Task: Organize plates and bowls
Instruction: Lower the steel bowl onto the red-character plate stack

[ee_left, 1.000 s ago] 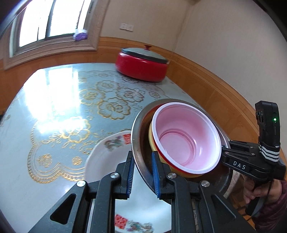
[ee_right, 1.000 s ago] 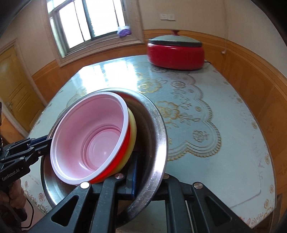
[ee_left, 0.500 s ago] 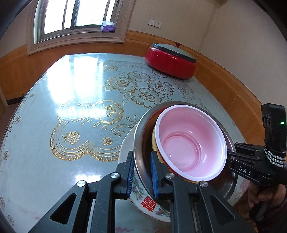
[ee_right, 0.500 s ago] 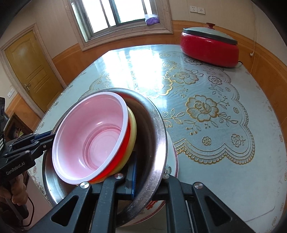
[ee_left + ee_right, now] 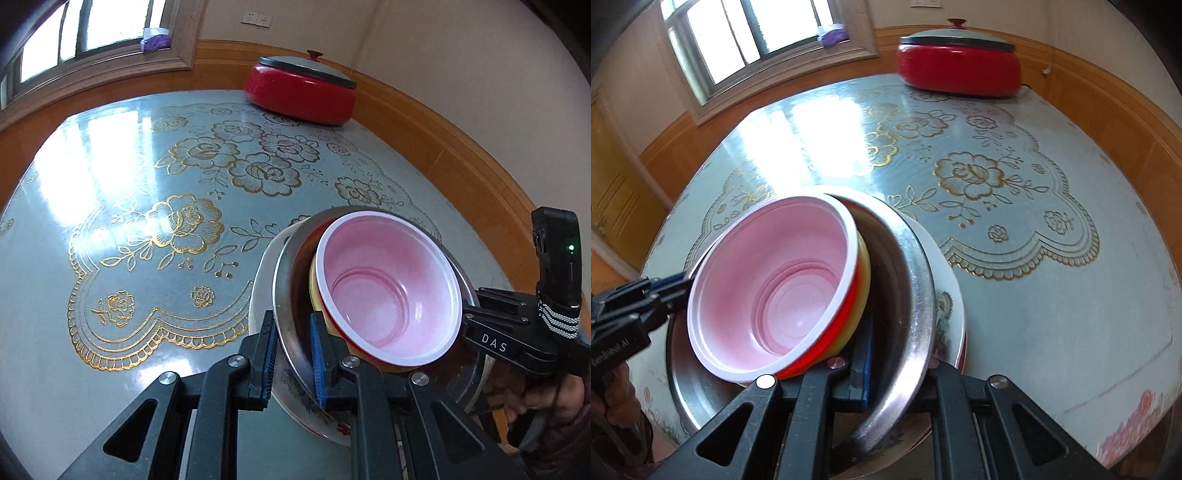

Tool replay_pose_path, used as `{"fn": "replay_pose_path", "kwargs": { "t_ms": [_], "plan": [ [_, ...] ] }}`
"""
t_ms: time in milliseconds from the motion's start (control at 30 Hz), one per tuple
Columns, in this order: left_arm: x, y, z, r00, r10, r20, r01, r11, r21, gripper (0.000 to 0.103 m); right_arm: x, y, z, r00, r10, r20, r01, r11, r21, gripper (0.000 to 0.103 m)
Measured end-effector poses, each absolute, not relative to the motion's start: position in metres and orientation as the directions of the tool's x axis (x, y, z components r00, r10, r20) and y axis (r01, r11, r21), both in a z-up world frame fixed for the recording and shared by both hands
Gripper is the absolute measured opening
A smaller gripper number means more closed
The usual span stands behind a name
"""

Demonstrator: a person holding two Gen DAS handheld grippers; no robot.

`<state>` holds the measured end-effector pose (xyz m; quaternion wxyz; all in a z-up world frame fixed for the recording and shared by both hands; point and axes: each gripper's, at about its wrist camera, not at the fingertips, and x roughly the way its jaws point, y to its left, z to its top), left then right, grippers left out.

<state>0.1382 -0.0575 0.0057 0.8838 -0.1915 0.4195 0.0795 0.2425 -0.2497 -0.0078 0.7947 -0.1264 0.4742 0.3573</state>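
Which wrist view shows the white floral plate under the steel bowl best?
The right wrist view: the white floral plate shows its rim and printed pattern beside the steel bowl. The left wrist view shows only a slim crescent of the plate past the bowl's edge.

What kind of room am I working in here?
Most likely a home dining room or eat-in kitchen. A round table with a gold-flowered cover carries a lidded red electric cooker; there is wood wainscoting below plain walls, and a framed window.
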Motion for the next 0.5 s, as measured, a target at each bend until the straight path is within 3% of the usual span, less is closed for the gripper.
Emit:
{"fn": "replay_pose_path", "kwargs": {
  "t_ms": [300, 500],
  "plan": [
    [0.143, -0.048, 0.006, 0.654, -0.078, -0.753, -0.223, 0.931, -0.29, 0.017, 0.231, -0.251, -0.006, 0.36, 0.402, -0.842, -0.605, 0.788, 0.117, 0.008],
    [0.141, -0.045, 0.004, 0.661, -0.098, -0.744, -0.221, 0.922, -0.318, 0.017, 0.226, -0.253, -0.006, 0.376, 0.397, -0.837, -0.573, 0.81, 0.126, 0.014]
  ]
}}
